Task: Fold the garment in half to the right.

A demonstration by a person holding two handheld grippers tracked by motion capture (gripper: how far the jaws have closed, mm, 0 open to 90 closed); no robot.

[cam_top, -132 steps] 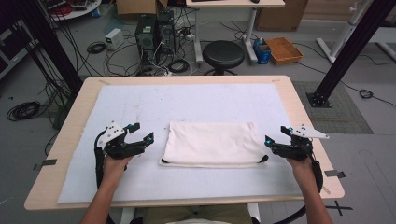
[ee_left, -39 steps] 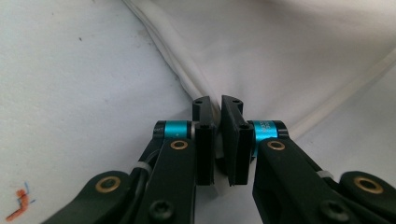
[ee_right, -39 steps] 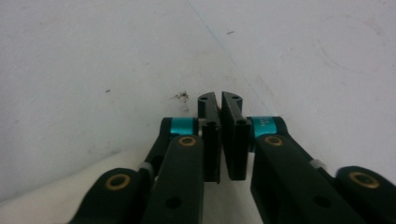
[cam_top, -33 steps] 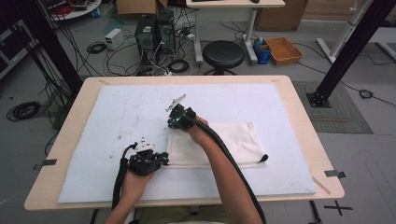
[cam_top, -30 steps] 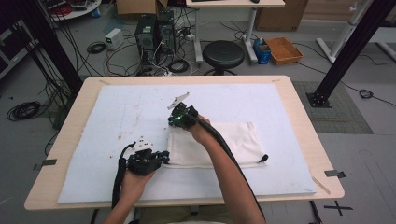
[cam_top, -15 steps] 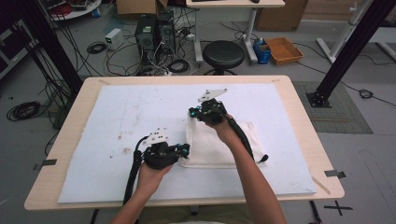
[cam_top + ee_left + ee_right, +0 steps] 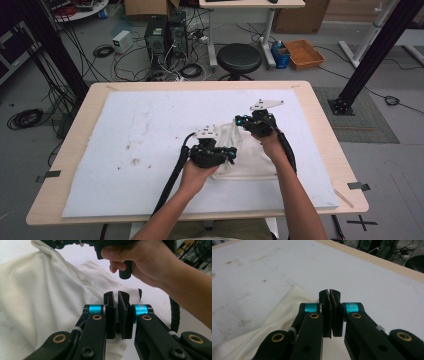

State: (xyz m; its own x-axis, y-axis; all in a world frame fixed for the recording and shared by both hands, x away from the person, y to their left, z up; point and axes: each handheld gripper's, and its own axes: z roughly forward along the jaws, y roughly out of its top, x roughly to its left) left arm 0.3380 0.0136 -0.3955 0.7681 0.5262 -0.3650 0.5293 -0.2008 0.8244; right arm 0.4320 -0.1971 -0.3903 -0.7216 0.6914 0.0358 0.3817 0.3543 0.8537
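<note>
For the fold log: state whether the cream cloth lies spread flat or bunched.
Bunched: the cream cloth is gathered into rumpled folds between the left claw and right claw.

A cream-white cloth is lying on a white mat that is showing brownish speckles at centre left of the frame, over a pale wood desk. The left gripper and right gripper are showing black, with bright blue collars and brass-coloured rivets.

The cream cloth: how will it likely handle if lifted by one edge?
Probably floppy: the cream cloth already bunches and drapes in soft folds by the left gripper. Likely light, since it rises in a peak toward the right gripper. No rolling expected.
</note>
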